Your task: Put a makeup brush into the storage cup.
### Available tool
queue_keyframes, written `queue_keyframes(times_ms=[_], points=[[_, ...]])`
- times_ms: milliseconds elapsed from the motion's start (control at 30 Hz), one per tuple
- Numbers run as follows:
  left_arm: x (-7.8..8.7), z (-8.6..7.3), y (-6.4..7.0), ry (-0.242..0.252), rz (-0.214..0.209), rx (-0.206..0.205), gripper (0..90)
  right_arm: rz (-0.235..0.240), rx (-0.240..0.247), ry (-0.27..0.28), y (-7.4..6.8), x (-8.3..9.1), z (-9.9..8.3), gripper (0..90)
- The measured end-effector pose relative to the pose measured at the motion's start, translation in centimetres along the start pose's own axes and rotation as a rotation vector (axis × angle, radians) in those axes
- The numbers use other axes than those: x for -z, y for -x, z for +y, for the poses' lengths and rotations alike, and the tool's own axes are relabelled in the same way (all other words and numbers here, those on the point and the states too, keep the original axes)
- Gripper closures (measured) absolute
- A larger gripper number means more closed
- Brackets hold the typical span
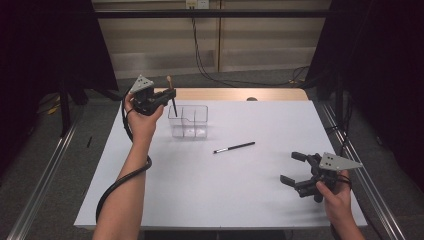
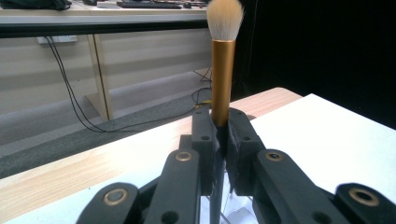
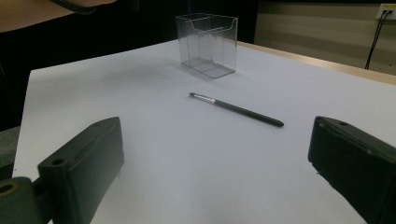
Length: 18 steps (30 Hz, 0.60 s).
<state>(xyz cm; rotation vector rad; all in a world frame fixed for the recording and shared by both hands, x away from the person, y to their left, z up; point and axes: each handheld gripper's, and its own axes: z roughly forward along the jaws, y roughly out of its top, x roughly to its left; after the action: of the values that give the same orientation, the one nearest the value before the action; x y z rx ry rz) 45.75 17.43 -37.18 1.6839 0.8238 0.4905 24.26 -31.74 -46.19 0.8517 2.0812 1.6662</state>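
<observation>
My left gripper (image 1: 170, 95) is raised above the left rim of a clear plastic organiser box (image 1: 189, 121) and is shut on a makeup brush (image 1: 172, 97). The brush stands upright, with its gold ferrule (image 2: 222, 79) and pale bristles above the jaws and its dark handle pointing down at the box. A thin black brush (image 1: 234, 147) lies flat on the white table (image 1: 225, 190), right of the box. My right gripper (image 1: 291, 169) hovers open near the front right of the table, with the thin brush (image 3: 236, 109) and the box (image 3: 207, 44) ahead of it.
The white sheet covers a wooden tabletop whose bare edge (image 1: 235, 94) shows at the back. Cables (image 1: 210, 70) run over the floor behind the table. Metal rails (image 1: 45, 170) flank both sides. A black cable (image 1: 120, 180) trails from my left gripper along the forearm.
</observation>
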Motion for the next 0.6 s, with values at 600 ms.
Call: queue_keyframes(times_ms=[600], points=[[-0.2, -1.1, 0.0, -0.009, -0.01, 0.011, 83.3, 0.0, 0.0, 0.0, 0.0, 0.0, 0.0, 3.0]])
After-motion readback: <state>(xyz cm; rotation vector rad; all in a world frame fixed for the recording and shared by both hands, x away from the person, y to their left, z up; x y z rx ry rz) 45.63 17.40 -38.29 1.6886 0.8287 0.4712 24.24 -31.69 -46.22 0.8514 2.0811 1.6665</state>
